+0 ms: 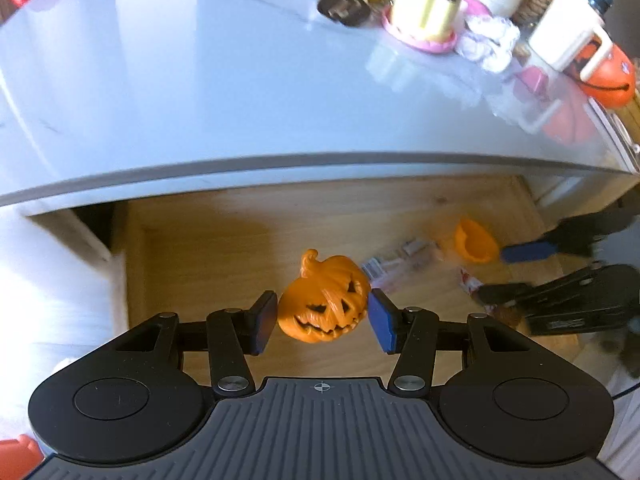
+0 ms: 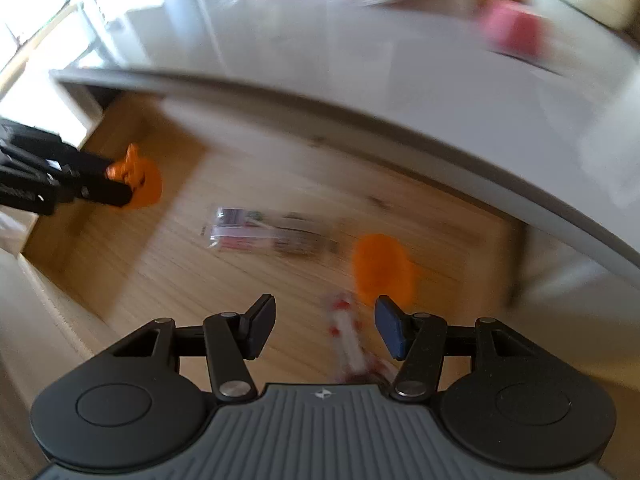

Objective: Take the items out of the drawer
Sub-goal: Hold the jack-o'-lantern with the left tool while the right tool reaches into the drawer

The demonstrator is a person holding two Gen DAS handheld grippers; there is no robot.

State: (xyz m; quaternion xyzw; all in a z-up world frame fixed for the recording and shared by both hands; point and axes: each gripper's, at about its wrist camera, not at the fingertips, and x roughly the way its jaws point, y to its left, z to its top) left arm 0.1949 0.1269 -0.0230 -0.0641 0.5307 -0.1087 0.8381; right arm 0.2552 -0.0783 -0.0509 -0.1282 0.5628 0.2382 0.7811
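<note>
A grey table point(image 1: 200, 80) fills the upper frame above the open wooden drawer point(image 1: 224, 224). At centre, the left tongs point(image 1: 322, 320) clamp a pumpkin point(image 1: 324, 304); lifting straight up should clear the rim. The right tongs point(image 2: 325, 326) hang wide, empty, over a wrapper point(image 2: 348, 344).

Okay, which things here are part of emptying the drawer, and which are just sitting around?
Part of the job:
- pumpkin, held by the left hand-held gripper
- orange cup, clear packet and red-and-white wrapper in the drawer
- right hand-held gripper, open

Lying about, on the countertop:
- tape roll
- pink dish
- white jug
</note>
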